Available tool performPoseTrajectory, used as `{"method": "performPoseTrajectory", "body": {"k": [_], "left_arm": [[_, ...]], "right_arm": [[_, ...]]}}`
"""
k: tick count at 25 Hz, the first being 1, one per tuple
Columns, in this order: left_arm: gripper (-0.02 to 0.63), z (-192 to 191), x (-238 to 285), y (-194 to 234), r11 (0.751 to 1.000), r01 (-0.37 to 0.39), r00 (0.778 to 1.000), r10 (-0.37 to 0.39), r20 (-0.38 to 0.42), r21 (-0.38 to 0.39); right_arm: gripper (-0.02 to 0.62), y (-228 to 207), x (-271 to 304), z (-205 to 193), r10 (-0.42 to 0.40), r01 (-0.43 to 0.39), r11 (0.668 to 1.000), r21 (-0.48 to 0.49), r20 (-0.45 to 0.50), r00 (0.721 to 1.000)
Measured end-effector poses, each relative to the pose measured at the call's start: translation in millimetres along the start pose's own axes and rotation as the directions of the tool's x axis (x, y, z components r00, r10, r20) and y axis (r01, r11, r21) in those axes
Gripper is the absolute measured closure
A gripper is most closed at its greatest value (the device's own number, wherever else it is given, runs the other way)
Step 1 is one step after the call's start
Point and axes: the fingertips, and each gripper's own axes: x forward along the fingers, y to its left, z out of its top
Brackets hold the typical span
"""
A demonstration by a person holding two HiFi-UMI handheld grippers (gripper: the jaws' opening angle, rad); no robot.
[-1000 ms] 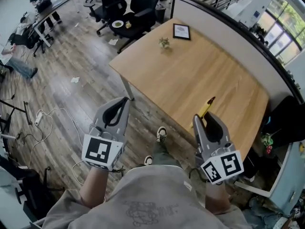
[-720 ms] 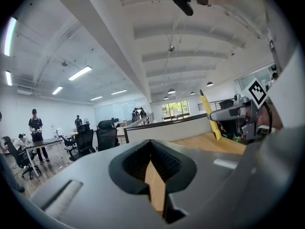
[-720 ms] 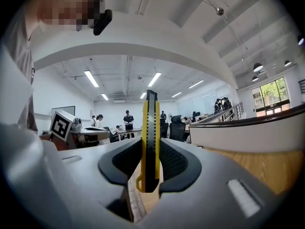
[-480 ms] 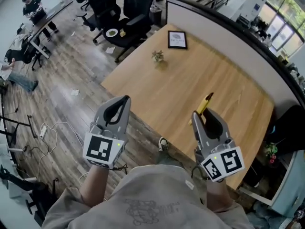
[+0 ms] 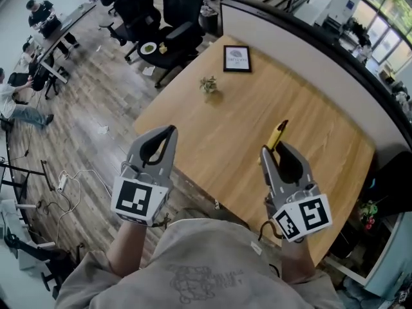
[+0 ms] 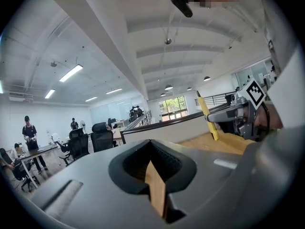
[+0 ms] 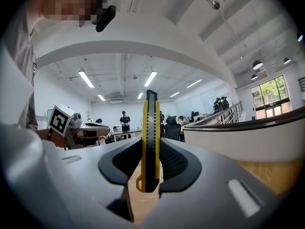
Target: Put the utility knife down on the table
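The right gripper [image 5: 275, 150] clamps the yellow utility knife [image 5: 277, 134] between its jaws, the knife's far end poking past them over the table [image 5: 244, 108]. The left gripper [image 5: 168, 132] is closed, holding nothing.

The right tool [image 5: 275, 148] is closed on a yellow utility knife [image 5: 277, 134], held over the near edge of the wooden bench [image 5: 302, 108] with the knife's free end pointing out toward the bench's middle. The left tool [image 5: 169, 131], its jaws together on nothing, is raised by the bench's left corner above the plank floor [image 5: 96, 140]. A framed picture [image 5: 237, 58] lies flat by the far corner, a small plant [image 5: 208, 84] stands near the left edge just this side of it, and black office chairs [image 5: 180, 18] stand on the floor beyond that edge.
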Motion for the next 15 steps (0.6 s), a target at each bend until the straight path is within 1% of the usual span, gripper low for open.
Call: {"method": "performPoseTrajectory", "body": {"k": [6,11,13,15], "left_arm": [[0.604,-0.3,22.7,1.8,1.0,0.027,1.0,-0.027,-0.014,0.007],[0.604,-3.9,33.6,7.2,1.0,0.028,0.999,-0.028,-0.02,-0.01],[0.604,-7.2,36.5,8.9,0.999,0.043,0.998,-0.043,-0.038,-0.016],[0.604,-8.6,40.5,12.0,0.998,0.064,0.998,-0.064,-0.029,-0.007]], "right_arm": [[0.472,-17.1,10.8,-1.8,-0.016,0.016,1.0,0.022,-0.009,1.0],[0.472,-23.3,16.0,-9.6,-0.034,0.035,0.999,0.023,-0.035,0.999],[0.472,-24.2,17.7,-12.0,-0.05,0.051,0.998,0.023,-0.041,0.998],[0.472,-26.0,21.7,-14.1,-0.073,0.074,0.997,0.025,-0.044,0.996]]}}
